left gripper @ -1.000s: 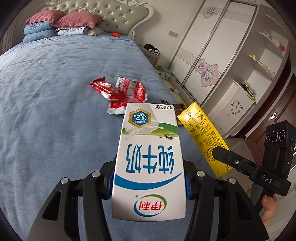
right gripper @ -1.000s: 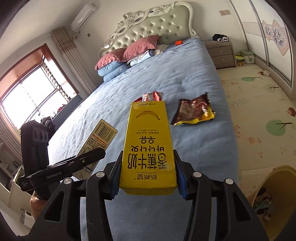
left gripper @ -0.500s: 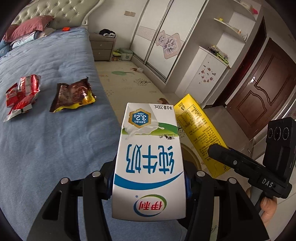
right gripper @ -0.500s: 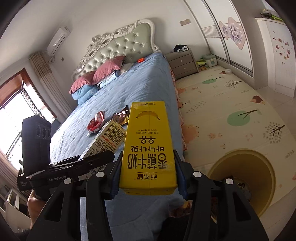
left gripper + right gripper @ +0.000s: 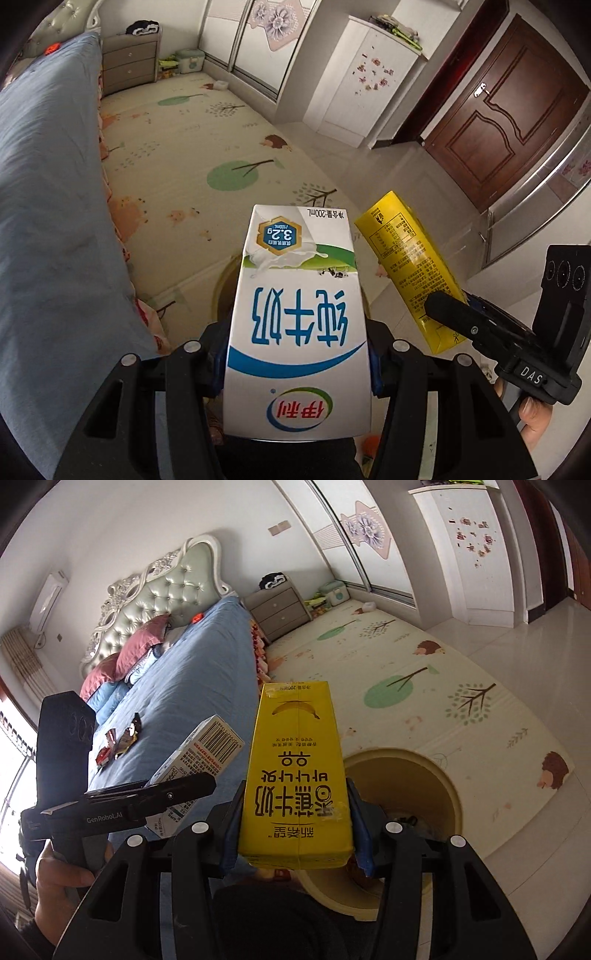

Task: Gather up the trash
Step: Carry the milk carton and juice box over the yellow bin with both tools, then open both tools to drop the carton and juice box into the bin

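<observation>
My left gripper is shut on a white and blue milk carton, also seen side-on as the white carton in the right wrist view. My right gripper is shut on a yellow banana milk carton; the left wrist view shows that yellow carton to the right. Both cartons hang over the floor beside the bed, above a pale yellow bin whose rim peeks out behind the white carton. Snack wrappers lie on the blue bed.
A patterned play mat covers the floor between bed and wardrobe. A nightstand stands by the headboard, a brown door at the right. A hand holds the left gripper's handle.
Both grippers swung from over the bed toward the floor and tilted downward, cartons still gripped. The wrappers slid out of the left view and the yellow bin came in under the cartons.
</observation>
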A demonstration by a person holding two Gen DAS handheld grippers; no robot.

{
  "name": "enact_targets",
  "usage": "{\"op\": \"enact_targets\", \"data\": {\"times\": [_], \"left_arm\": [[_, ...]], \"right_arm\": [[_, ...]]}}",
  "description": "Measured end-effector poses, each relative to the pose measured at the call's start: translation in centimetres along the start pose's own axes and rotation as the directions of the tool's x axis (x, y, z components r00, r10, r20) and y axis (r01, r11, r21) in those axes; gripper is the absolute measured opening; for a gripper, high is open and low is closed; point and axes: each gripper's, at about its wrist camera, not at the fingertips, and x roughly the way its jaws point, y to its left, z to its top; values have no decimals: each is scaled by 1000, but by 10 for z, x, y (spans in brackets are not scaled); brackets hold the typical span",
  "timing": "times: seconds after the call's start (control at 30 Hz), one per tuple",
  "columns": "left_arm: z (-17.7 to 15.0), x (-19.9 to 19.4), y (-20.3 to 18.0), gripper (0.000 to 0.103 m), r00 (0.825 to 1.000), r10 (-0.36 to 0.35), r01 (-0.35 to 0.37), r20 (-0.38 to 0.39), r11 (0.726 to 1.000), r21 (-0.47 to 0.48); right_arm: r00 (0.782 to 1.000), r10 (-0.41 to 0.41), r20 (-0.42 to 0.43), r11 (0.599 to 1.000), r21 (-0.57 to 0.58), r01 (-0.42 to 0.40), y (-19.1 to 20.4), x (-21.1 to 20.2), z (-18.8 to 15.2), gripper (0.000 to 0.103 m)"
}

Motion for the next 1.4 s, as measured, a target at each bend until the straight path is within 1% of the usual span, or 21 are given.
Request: {"op": "enact_targets", "data": {"times": [0.17,0.27,0.37,0.5,0.63,0.83,0.87,0.9,0.93,0.97,1.0,1.03,1.13,1.23,1.4], "left_arm": [[17,48,-1,55,995,-20,20,-97,1000,0],[22,71,-1,55,991,-8,11,-134,1000,21],[22,89,-1,55,985,3,4,-171,999,41],[22,107,4,55,978,-2,10,-211,999,41],[26,117,12,55,973,1,4,-229,1000,21],[27,122,13,55,972,-6,10,-234,1000,13],[27,122,12,55,972,-5,9,-237,1000,16],[27,123,12,56,972,-2,6,-236,1000,16],[27,124,13,61,972,1,3,-234,1000,15],[27,124,13,69,973,5,-2,-232,1000,10],[27,125,14,88,973,9,-9,-229,1000,4],[27,125,15,91,973,17,-18,-228,1000,0],[25,129,15,91,967,28,-27,-253,1000,6],[23,131,13,91,964,25,-23,-265,1000,14],[23,130,12,91,966,52,-47,-253,999,25]], "right_arm": [[998,-57,-31,997,47,59,-37,7,-8,48],[995,-77,-60,995,63,81,-52,17,-13,48],[992,-86,-89,994,66,92,-60,29,-18,48],[988,-94,-120,993,65,103,-64,45,-19,48],[984,-105,-141,991,67,115,-70,58,-19,48],[980,-115,-162,990,62,127,-74,66,-16,48],[979,-116,-166,990,60,127,-74,67,-16,49],[978,-117,-171,989,64,130,-75,69,-16,53],[977,-123,-174,988,76,137,-79,71,-16,60],[976,-129,-177,984,99,148,-83,73,-17,75],[975,-133,-180,980,121,156,-87,74,-17,76],[974,-131,-183,978,134,157,-90,75,-19,76],[975,-112,-194,978,151,143,-95,76,-26,76],[969,-123,-215,977,144,156,-94,77,-33,76],[964,-137,-230,976,134,171,-91,77,-34,76]]}}
